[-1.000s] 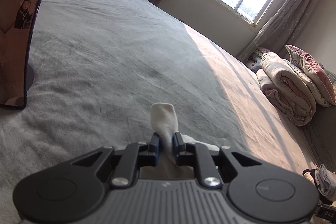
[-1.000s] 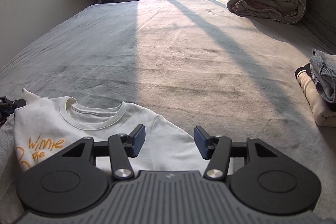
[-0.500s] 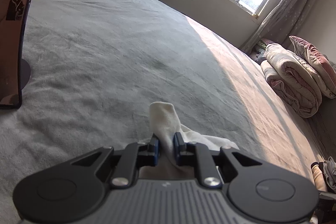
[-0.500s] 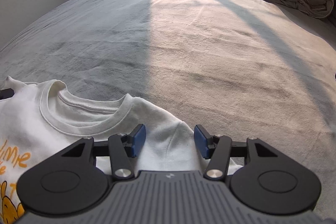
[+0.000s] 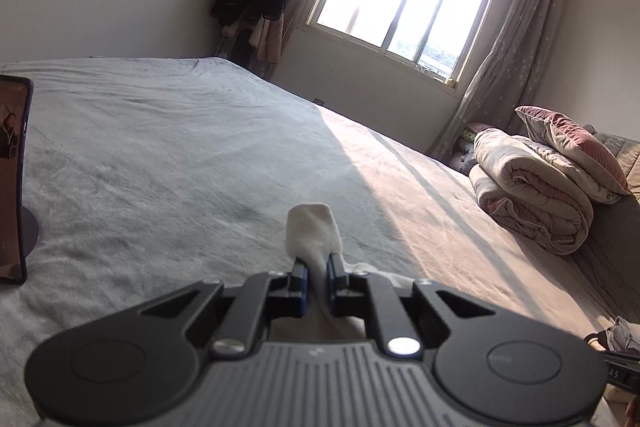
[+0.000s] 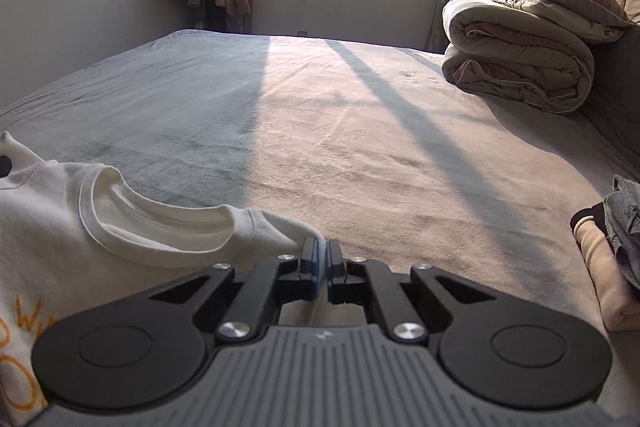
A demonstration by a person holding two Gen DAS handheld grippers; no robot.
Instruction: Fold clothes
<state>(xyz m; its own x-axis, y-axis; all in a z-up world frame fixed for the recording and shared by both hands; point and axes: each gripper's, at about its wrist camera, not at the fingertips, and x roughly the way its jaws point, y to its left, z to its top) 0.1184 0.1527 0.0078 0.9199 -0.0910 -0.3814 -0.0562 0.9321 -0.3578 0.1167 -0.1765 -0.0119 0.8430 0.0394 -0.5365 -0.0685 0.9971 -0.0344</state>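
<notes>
Both grippers, left [image 5: 317, 281] and right [image 6: 320, 269], are clamped on the white shirt [image 6: 132, 227] near the bed's [image 6: 360, 131] front edge. Lift evenly, keeping the shoulder line taut.

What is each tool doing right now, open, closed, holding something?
Left tool: closing, pinching a bunched bit of the white T-shirt.
Right tool: closed, pinching the white T-shirt's shoulder edge by the collar.

White t-shirt [image 6: 100, 227] (orange print), shoulders lifted
</notes>
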